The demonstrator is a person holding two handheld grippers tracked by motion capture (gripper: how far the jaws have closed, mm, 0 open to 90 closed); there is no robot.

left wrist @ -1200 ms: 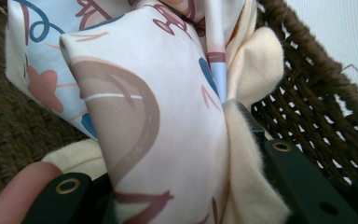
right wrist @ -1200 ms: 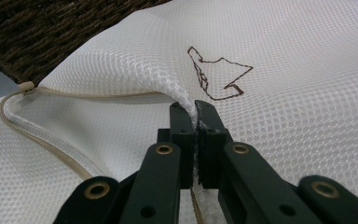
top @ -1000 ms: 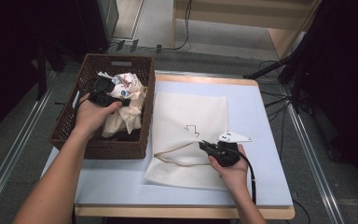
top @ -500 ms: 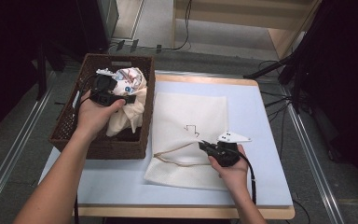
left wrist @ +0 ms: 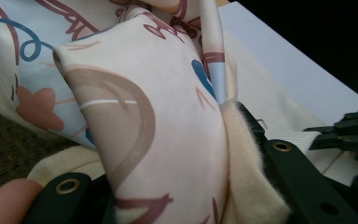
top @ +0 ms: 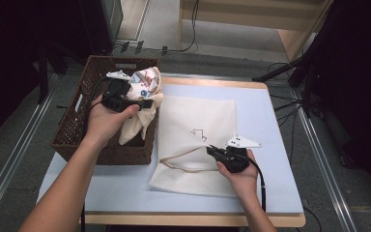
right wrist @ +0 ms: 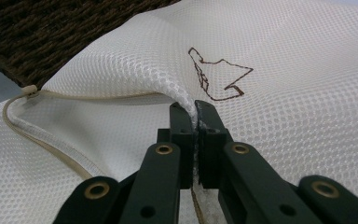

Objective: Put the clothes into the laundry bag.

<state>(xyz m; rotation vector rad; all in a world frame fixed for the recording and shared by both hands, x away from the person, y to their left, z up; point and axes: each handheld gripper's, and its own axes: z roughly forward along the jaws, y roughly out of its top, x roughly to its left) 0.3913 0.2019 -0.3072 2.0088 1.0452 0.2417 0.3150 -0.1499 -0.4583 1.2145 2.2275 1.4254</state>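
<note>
My left gripper (top: 144, 103) hangs over the right side of a brown wicker basket (top: 72, 130), shut on a bundle of clothes. The bundle is a patterned pink and blue cloth (top: 145, 79) and a cream garment (top: 136, 123) that dangles into the basket. In the left gripper view the patterned cloth (left wrist: 158, 121) and the cream garment (left wrist: 247, 177) fill the gap between the jaws of the left gripper (left wrist: 168, 158). A white mesh laundry bag (top: 198, 121) lies flat on the table. My right gripper (top: 211, 149) is shut on the upper layer of the bag's mouth (right wrist: 186, 100), lifting it slightly.
The basket stands at the table's left, its side touching the bag's edge (right wrist: 51, 32). A pale blue mat (top: 265, 125) covers the table. A drawstring (top: 178, 166) runs along the bag's mouth. Cables (top: 280, 72) lie on the floor beyond the table.
My left gripper has risen and moved right toward the bag, lifting the bundle of clothes higher out of the basket. The right gripper has stayed where it was.
</note>
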